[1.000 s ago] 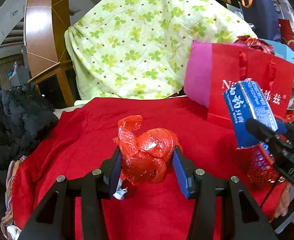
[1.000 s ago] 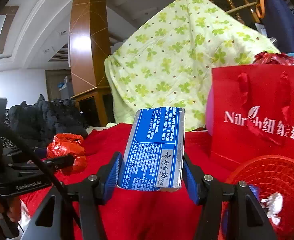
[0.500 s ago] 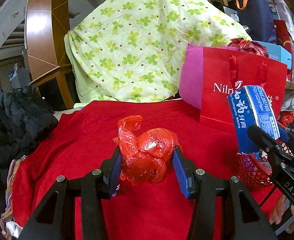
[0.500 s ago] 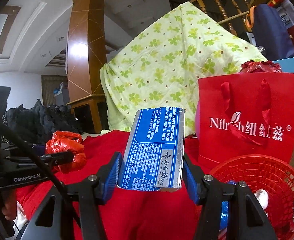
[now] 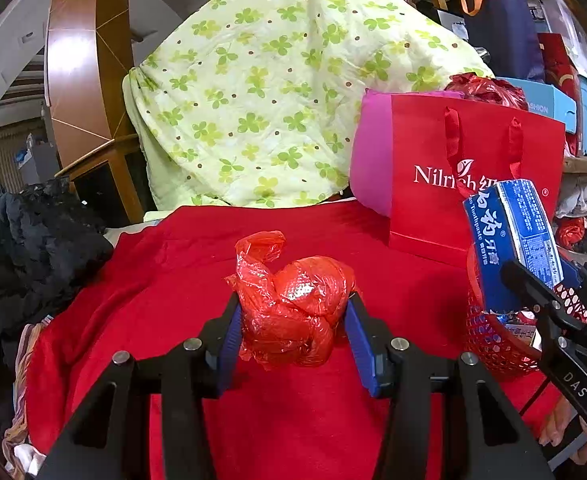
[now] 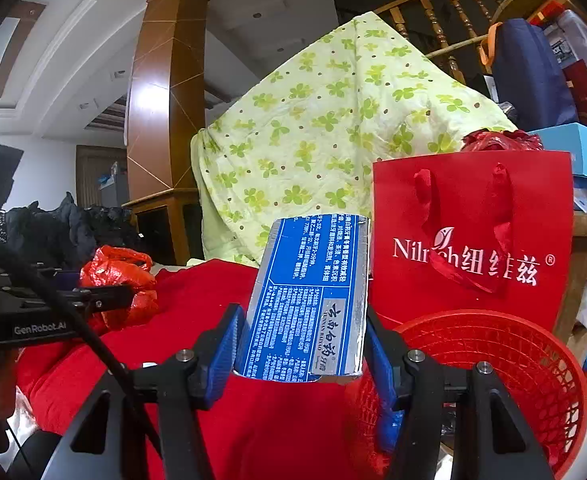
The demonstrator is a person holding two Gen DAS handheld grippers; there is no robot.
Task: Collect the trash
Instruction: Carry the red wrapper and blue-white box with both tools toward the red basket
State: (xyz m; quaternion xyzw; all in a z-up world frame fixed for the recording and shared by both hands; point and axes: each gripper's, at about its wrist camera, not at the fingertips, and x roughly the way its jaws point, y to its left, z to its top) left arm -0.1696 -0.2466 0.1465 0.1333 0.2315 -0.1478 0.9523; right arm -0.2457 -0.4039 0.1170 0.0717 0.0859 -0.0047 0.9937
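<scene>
My left gripper (image 5: 293, 336) is shut on a crumpled red plastic bag (image 5: 293, 312), held just above the red cloth (image 5: 165, 292). In the right wrist view that bag (image 6: 119, 280) shows at the left in the other gripper's jaws. A blue toothpaste box (image 6: 309, 304) stands upright between the blue pads of my right gripper (image 6: 303, 354), which is shut on it. From the left wrist view the box (image 5: 513, 236) hangs over the rim of a red mesh basket (image 5: 489, 340). The basket (image 6: 513, 364) sits at the lower right of the box and holds some wrappers.
A red paper gift bag (image 6: 473, 236) stands behind the basket. A green clover-print quilt (image 5: 277, 92) rises at the back. Black clothing (image 5: 25, 240) is piled at the left. Boxes and bags (image 5: 549, 76) crowd the far right. A wooden pillar (image 6: 165, 108) stands behind.
Both grippers have shifted right across the red cloth with their loads. The basket and gift bag now sit closer and more central; the box is over the basket's rim.
</scene>
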